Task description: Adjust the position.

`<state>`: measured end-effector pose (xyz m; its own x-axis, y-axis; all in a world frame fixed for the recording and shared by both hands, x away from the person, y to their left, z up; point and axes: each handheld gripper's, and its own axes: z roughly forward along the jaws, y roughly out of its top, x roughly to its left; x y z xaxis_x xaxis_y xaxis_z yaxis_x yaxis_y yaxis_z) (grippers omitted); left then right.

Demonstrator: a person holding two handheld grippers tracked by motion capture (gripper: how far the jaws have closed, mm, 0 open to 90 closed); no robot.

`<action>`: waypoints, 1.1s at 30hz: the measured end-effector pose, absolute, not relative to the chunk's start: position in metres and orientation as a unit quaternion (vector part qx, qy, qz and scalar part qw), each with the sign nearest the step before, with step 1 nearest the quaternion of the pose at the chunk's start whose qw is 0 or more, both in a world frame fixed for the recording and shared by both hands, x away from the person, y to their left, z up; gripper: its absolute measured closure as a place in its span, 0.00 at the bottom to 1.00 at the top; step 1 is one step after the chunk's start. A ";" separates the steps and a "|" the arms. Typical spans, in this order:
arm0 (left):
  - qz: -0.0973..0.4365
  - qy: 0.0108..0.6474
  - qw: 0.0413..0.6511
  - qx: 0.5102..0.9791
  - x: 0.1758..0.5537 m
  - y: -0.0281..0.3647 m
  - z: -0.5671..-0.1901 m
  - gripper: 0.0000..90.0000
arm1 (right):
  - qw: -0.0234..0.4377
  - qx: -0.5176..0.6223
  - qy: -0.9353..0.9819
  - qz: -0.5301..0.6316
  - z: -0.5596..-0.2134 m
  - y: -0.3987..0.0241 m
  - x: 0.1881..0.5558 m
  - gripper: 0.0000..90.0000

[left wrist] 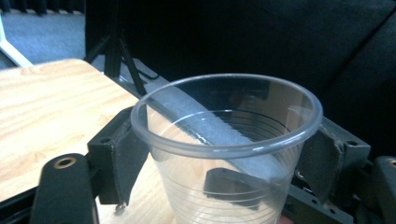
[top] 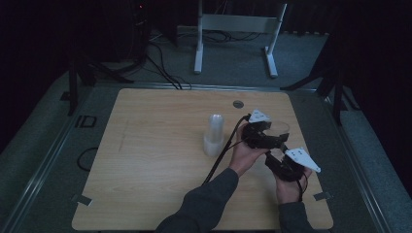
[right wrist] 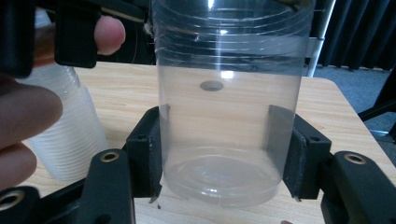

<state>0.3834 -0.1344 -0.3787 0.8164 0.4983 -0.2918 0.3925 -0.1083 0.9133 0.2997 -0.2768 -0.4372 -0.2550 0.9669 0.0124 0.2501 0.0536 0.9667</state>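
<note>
A single clear plastic cup [right wrist: 226, 107] stands upright on the table [top: 155, 160], near its right-hand edge, caught between both tools at once. The right gripper [right wrist: 226, 154] has its jaws pressed flat against the lower wall of the cup, just above the base, and the wall looks slightly pinched there. The left gripper [left wrist: 224, 154] comes in higher up, its jaws on either side just under the rim; they sit close, but I cannot tell whether they really press or only bracket it. A stack of the same cups [top: 214, 135] stands a little to the left, apart from the one being handled. This cup looks feather-light, thin-walled and springy, so a hard squeeze would probably buckle or crack it, and its smooth sides could slip out of a loose pinch. I would say the ribbed band near the rim and the stiffer base are the safest places to grip, with gentle pressure.
</note>
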 end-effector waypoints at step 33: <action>0.107 0.273 0.588 0.753 0.374 -0.137 -0.377 0.31 | 0.363 0.485 0.629 0.487 -0.435 -0.281 0.297 0.32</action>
